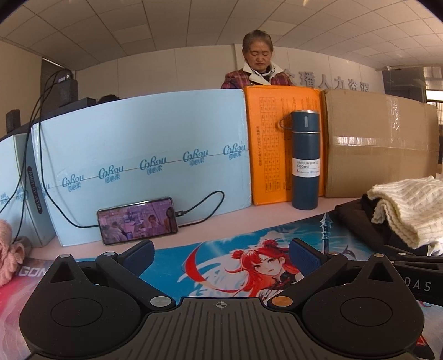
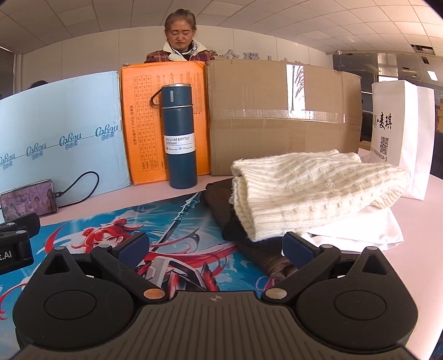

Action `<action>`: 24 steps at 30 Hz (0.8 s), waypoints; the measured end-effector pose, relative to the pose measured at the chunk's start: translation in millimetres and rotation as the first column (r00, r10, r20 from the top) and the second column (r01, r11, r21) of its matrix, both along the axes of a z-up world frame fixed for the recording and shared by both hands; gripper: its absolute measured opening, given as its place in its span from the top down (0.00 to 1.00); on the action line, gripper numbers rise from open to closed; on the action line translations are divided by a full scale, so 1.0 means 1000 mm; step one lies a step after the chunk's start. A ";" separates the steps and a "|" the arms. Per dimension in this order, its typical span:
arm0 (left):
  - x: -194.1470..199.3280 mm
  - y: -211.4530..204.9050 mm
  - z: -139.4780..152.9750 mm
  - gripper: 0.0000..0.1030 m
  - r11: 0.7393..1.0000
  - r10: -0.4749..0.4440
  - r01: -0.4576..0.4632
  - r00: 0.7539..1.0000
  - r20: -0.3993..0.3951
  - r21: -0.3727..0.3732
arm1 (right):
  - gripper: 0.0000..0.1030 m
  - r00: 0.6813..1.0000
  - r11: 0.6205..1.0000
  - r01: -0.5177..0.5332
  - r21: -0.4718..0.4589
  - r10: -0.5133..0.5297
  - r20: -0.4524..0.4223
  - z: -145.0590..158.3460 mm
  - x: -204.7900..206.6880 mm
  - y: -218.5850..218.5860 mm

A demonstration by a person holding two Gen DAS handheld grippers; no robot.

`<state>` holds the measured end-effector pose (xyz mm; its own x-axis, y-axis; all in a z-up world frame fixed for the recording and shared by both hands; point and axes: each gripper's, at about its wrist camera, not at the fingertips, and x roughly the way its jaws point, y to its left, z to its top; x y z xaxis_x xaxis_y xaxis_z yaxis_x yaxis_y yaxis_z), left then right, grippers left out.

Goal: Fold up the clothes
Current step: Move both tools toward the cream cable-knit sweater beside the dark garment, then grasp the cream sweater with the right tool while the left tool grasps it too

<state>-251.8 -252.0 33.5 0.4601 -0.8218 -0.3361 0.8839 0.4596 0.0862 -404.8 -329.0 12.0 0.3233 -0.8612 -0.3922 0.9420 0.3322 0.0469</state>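
A pale pink worktop [image 2: 432, 221] runs across the room, with a bright cartoon mat [image 2: 91, 221] spread over it. Along its far edge stand a light blue box [image 1: 138, 155], an orange box [image 2: 144, 116] and a taped brown carton [image 2: 277, 110], forming a low wall. Behind them a woman [image 2: 180, 36] looks down. The ceiling [image 1: 166, 19] is white tiles, the back wall [image 2: 97, 55] white (large grey lettering on it, partly hidden). Daylight enters at the right.
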 end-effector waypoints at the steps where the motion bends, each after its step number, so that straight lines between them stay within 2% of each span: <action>1: -0.001 -0.005 -0.001 0.00 0.999 -0.039 0.039 0.999 -0.031 0.003 | 0.00 1.000 1.000 0.007 -0.001 -0.007 -0.002 -0.001 -0.005 -0.003; 5: 0.000 -0.025 -0.003 0.00 0.988 -0.157 0.155 0.976 -0.154 -0.023 | 0.00 0.999 0.999 0.032 -0.031 -0.032 0.003 0.001 -0.027 -0.018; 8: 0.003 -0.043 -0.003 0.00 0.971 -0.239 0.225 0.932 -0.272 -0.080 | 0.00 0.999 0.996 0.052 -0.073 -0.053 -0.003 0.002 -0.046 -0.031; 10: 0.005 -0.059 -0.005 0.00 0.957 -0.291 0.269 0.882 -0.369 -0.113 | 0.00 0.998 0.994 0.060 -0.095 -0.062 -0.014 0.003 -0.059 -0.040; 12: 0.003 -0.077 -0.009 0.00 0.940 -0.342 0.315 0.835 -0.432 -0.133 | 0.00 0.996 0.993 0.086 -0.082 -0.086 0.015 0.005 -0.075 -0.053; 14: -0.004 -0.093 -0.014 0.00 0.924 -0.382 0.348 0.802 -0.459 -0.161 | 0.00 0.993 0.991 0.115 -0.067 -0.112 0.047 0.007 -0.092 -0.065; 16: -0.010 -0.107 -0.019 0.00 0.909 -0.417 0.367 0.767 -0.488 -0.199 | 0.00 0.978 0.984 0.173 -0.033 -0.168 0.119 0.009 -0.114 -0.078; 18: -0.014 -0.124 -0.025 0.00 0.889 -0.458 0.387 0.708 -0.538 -0.247 | 0.00 0.955 0.972 0.234 0.001 -0.230 0.188 0.010 -0.136 -0.088; 21: -0.018 -0.149 -0.035 0.00 0.858 -0.510 0.410 0.602 -0.614 -0.310 | 0.00 0.913 0.954 0.295 0.052 -0.297 0.281 0.008 -0.165 -0.101; 22: -0.020 -0.157 -0.038 0.00 0.848 -0.525 0.420 0.584 -0.619 -0.323 | 0.00 0.897 0.954 0.291 0.077 -0.300 0.324 0.006 -0.175 -0.106; 24: -0.028 -0.170 -0.039 0.01 0.839 -0.540 0.434 0.588 -0.602 -0.329 | 0.00 0.871 0.958 0.259 0.124 -0.287 0.398 0.001 -0.189 -0.115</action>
<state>-279.5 -421.6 -5.6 -0.3155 -0.9150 -0.2516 0.7783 -0.0978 -0.6202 -594.1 -444.4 13.4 0.2226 -0.9158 -0.3344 0.8871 0.0480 0.4592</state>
